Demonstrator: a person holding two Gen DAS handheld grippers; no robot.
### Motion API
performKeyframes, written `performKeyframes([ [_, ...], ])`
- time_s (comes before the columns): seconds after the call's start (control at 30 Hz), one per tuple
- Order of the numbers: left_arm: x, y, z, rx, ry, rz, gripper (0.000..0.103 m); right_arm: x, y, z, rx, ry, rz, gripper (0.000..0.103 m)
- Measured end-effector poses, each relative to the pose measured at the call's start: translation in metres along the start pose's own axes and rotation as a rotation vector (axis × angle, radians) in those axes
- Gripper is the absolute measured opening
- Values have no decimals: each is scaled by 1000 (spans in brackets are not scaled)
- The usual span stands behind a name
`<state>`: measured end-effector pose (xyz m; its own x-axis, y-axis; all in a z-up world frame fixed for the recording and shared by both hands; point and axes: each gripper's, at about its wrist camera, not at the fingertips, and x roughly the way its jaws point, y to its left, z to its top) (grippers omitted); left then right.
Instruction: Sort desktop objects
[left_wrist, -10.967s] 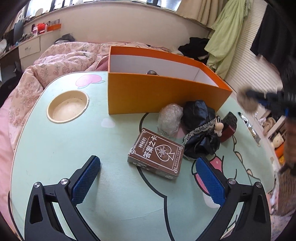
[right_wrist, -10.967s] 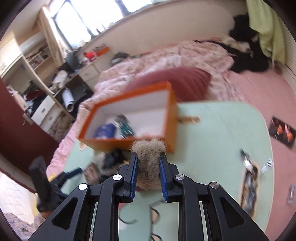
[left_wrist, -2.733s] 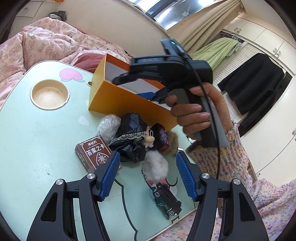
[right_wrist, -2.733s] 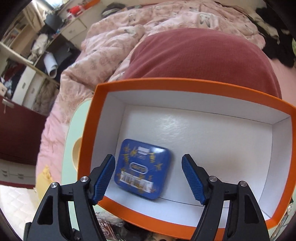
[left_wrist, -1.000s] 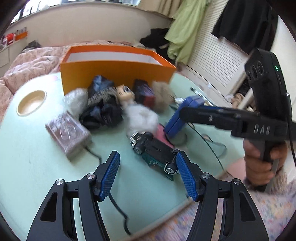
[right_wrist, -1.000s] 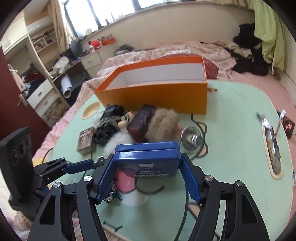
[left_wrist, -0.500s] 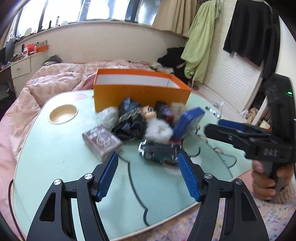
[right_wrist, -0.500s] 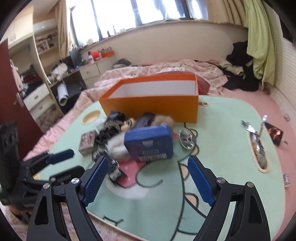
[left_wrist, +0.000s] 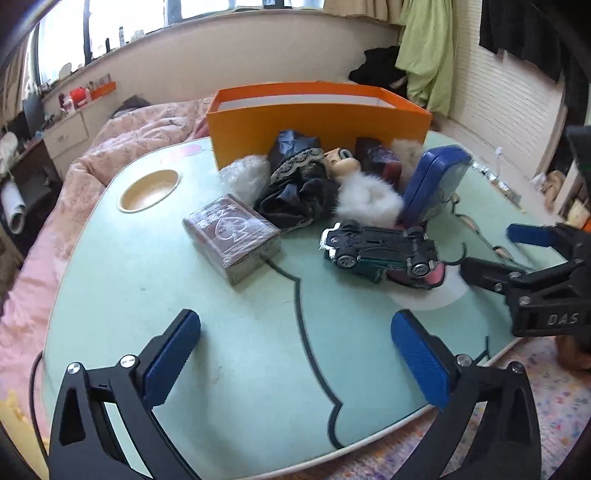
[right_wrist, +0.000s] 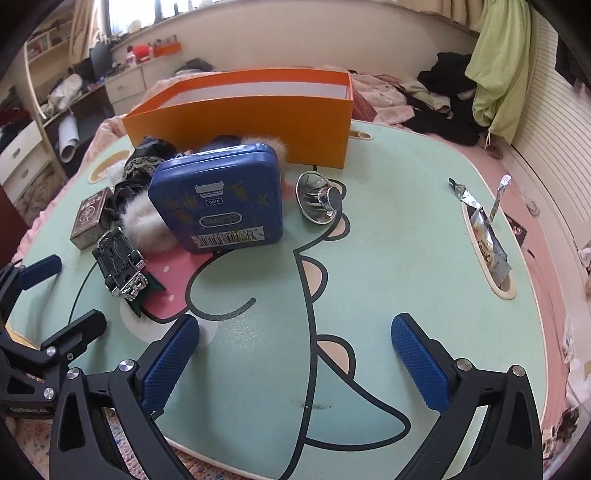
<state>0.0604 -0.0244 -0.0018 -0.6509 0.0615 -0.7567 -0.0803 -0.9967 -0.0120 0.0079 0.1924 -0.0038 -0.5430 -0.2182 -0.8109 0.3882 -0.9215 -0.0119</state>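
Leaning tilted on the white fluff (right_wrist: 142, 221), the blue tin (right_wrist: 221, 199) could slide off if either spread, empty gripper (right_wrist: 295, 354) nudges the pile.

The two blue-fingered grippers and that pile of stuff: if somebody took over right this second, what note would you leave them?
Left gripper: open, empty, above the table's near edge.
Right gripper: open, empty, also above the green table.
Blue tin: out on the table, propped tilted against the white fluffy ball.
In front of the orange box: card box, black lace cloth, toy car lying on its side, metal cup.
Done: nothing can be confirmed; the box's floor is hidden.
Left: all of these items are still outside the box.
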Motion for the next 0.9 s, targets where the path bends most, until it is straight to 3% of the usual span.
performKeyframes([
  [0.9, 1, -1, 0, 2, 3, -6, 103, -1, 7, -4, -22, -8, 19, 103],
])
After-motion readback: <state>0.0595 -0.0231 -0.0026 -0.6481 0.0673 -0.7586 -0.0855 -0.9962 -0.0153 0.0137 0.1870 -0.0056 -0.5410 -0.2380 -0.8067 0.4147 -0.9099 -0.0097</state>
